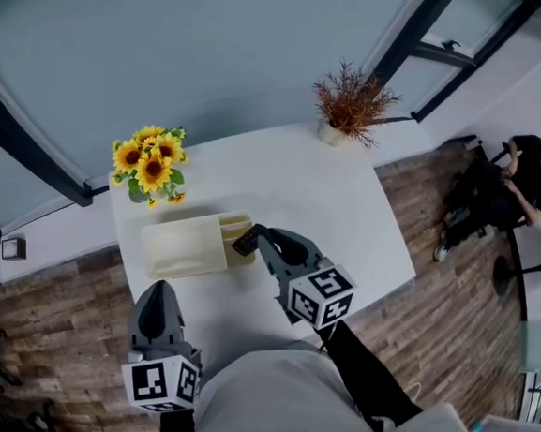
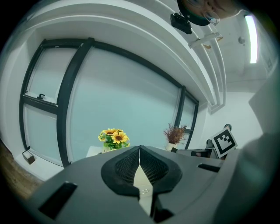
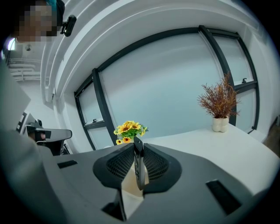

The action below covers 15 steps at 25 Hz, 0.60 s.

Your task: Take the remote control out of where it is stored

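Here, in the head view, the right gripper (image 1: 254,237) clamps the slim black plastic remote control (image 1: 243,240) at the three-o'clock compartment of the cream plastic storage box (image 1: 181,250) on the white bench (image 1: 346,213), probably to lift it out. In the left gripper view, the left gripper (image 2: 139,162) has its jaws closed on nothing. In the right gripper view, the remote control stands edge-on, pinched between the jaws.

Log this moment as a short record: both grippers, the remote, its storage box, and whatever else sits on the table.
left gripper: jaws together, nothing between them, by the table's near left corner
right gripper: shut on the slim black remote control, held edge-on
storage: cream plastic box; remote at its open right end, cannot tell if it is clear of it
surface: white table
other items: yellow sunflowers back left; brown dried plant in a white vase back right
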Available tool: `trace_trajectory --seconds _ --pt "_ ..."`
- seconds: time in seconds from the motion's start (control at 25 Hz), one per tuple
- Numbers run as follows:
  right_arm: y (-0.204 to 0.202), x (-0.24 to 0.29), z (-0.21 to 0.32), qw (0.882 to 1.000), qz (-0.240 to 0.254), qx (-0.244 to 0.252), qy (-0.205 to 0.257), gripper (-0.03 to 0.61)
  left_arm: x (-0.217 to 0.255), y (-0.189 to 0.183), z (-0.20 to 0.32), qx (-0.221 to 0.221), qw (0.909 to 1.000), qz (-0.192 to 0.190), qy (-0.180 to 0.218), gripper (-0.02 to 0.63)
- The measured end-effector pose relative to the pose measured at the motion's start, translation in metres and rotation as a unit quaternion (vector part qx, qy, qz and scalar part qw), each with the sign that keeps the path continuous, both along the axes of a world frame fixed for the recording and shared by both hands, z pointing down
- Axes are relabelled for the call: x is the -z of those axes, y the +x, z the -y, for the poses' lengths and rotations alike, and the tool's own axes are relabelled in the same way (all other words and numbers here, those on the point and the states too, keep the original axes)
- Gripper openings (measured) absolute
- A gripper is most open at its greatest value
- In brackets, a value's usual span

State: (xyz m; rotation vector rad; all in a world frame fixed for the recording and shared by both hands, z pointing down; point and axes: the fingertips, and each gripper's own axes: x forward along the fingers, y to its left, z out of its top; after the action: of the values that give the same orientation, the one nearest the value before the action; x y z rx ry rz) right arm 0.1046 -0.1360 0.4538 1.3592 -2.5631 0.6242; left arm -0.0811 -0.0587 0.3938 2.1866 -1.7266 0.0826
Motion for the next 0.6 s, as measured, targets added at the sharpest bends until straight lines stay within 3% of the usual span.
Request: trace_trajectory --seconds 0.6 --pt "0.0007 0.0046 -0.0012 1.0 -0.001 0.001 0.006 0.068 0.0014 0.002 0.0008 -0.004 1.0 -0.001 0.0 0.009"
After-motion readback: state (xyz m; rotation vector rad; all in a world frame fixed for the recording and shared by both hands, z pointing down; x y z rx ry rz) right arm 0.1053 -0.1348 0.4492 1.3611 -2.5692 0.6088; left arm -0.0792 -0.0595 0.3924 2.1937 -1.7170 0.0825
